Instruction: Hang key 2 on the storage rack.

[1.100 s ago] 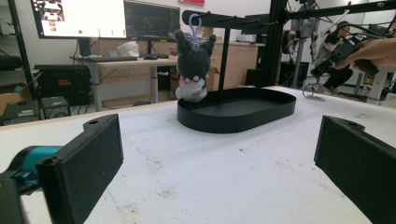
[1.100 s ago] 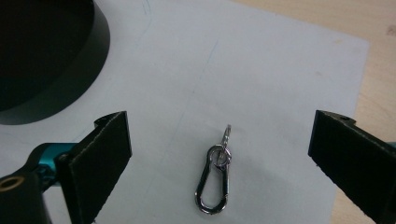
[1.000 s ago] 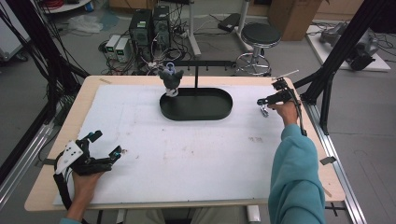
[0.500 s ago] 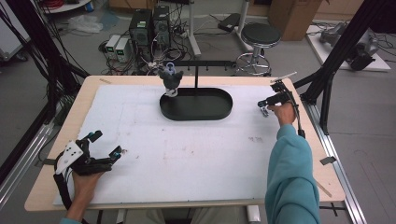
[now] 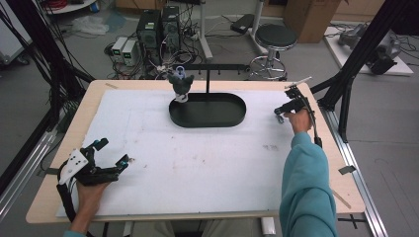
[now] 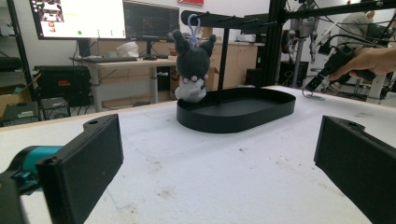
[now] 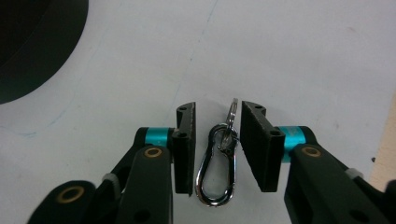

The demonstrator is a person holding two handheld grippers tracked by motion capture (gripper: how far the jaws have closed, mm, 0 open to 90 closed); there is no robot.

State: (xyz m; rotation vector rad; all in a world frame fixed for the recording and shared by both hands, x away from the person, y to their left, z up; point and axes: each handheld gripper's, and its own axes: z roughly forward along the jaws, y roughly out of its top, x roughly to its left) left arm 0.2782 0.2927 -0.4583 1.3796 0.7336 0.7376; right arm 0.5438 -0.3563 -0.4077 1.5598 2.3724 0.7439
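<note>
Carabiner (image 7: 215,169): silver clip with key ring, lying flat on the white table (image 5: 197,168) near its far right corner, between the right jaws.
Right gripper (image 7: 217,149): pointed down over the clip; jaws have just been closing, now narrow, pads not yet visibly pressing it.
Left gripper (image 5: 106,158): near left corner, jaws wide, empty.
Tray (image 5: 207,109): black oval, far edge centre, with stand.
Plush (image 5: 180,85): dark toy hanging from the stand at the tray's left end.
Handling note: centre the pads on the clip's long sides, close squarely, and lift only once the grip is firm; thin metal may slip or pivot.
</note>
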